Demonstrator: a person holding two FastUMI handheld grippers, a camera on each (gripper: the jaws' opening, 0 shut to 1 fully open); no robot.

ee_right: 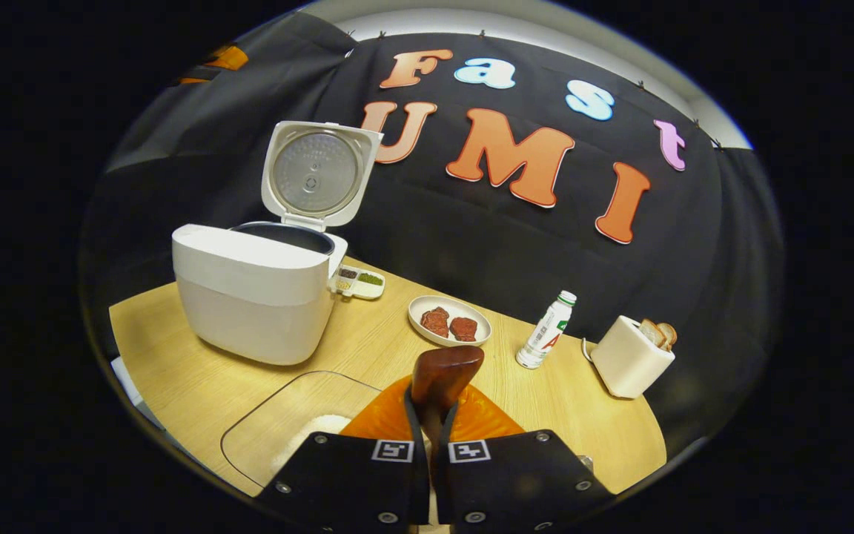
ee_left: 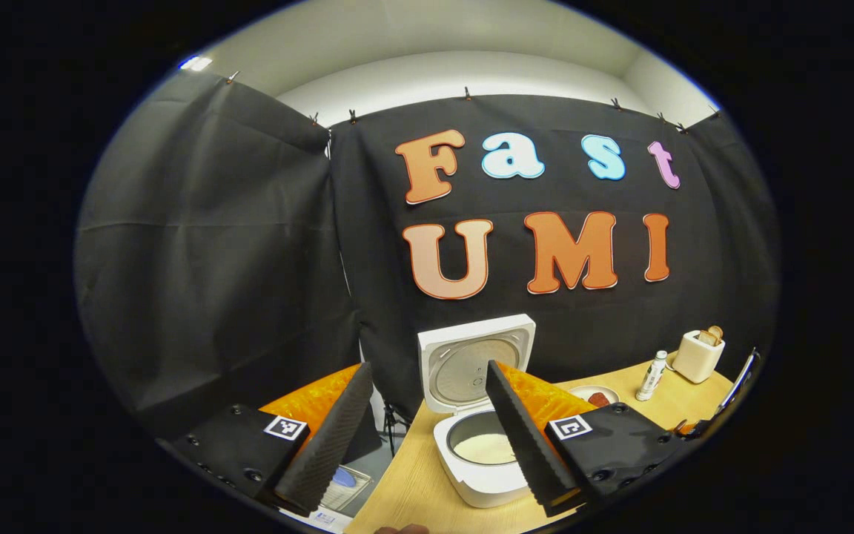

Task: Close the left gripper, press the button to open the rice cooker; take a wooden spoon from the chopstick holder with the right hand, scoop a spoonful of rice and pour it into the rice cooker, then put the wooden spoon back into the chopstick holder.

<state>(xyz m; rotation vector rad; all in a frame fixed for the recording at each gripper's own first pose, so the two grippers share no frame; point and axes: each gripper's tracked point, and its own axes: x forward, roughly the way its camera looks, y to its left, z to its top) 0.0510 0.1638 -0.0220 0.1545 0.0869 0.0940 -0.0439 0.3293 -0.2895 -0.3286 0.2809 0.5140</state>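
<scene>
Left gripper: fingers spread wide, nothing between them, held above the near edge of the wooden table.

Rice cooker: white, seen in the left gripper view just ahead of and below the gap between the spread fingers, partly hidden by the right-hand finger. Lid raised upright behind the pot; the inner pot holds a pale layer, apparently rice. In the right gripper view it stands ahead and to the left of the right gripper, lid up.

Right gripper: fingers pressed together on the handle of the wooden spoon. The dark brown bowl of the spoon rises just above the fingertips; whether it carries rice cannot be told.

Clear container: transparent, rounded corners, on the table directly below and to the left of the right gripper, with white grains showing at its near side.

Small divided tray: beside the cooker's right flank, holding dark and green contents.

Oval plate: white, two reddish-brown pieces of meat on it, straight ahead of the right gripper.

Bottle: white, green cap, upright, ahead and to the right.

Toaster: cream, slices of bread in its slots, further right of the bottle.
</scene>
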